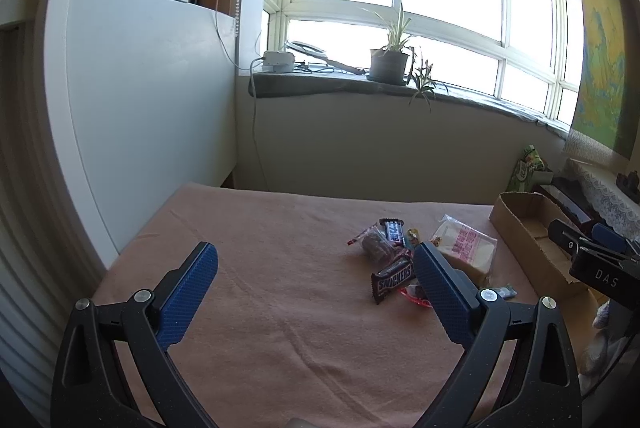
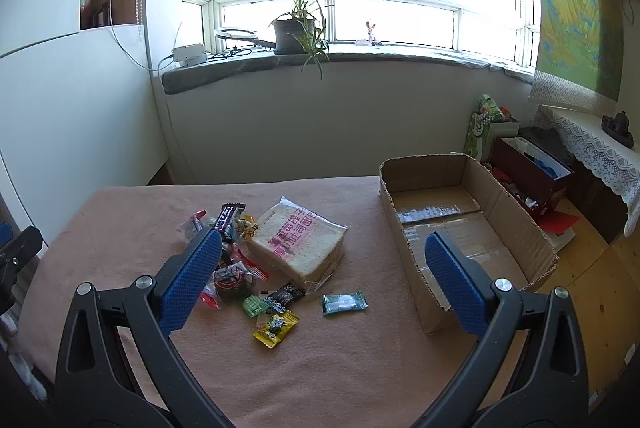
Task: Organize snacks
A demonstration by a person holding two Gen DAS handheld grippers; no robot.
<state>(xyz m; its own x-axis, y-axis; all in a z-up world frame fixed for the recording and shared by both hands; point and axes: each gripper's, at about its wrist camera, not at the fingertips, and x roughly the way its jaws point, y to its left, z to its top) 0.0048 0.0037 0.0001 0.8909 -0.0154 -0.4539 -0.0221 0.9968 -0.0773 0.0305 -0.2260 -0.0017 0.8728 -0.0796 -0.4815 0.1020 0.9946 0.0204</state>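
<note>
Right wrist: pink tablecloth (image 2: 320,368), cardboard box (image 2: 516,212), windowsill plant (image 2: 294,28); both grippers' fingers (image 2: 192,276) wide apart, empty.

Right gripper (image 2: 320,252) held above the counter (image 2: 340,368), blue-padded fingers (image 2: 192,280) spread wide apart with nothing between them. Under a pinkish-brown cloth, a loose heap of snacks left of centre: bagged sliced bread (image 2: 296,242) with pink print, a dark candy bar (image 2: 226,218) behind it, small wrapped sweets crowded beside the left finger. Nearer, apart from the heap: a black packet (image 2: 285,295), a yellow packet (image 2: 276,328), a teal packet (image 2: 344,303) lying alone. To the right, an open cardboard box (image 2: 532,228), empty, touching the counter's right edge. Potted plant (image 2: 296,28) on the windowsill behind.
</note>
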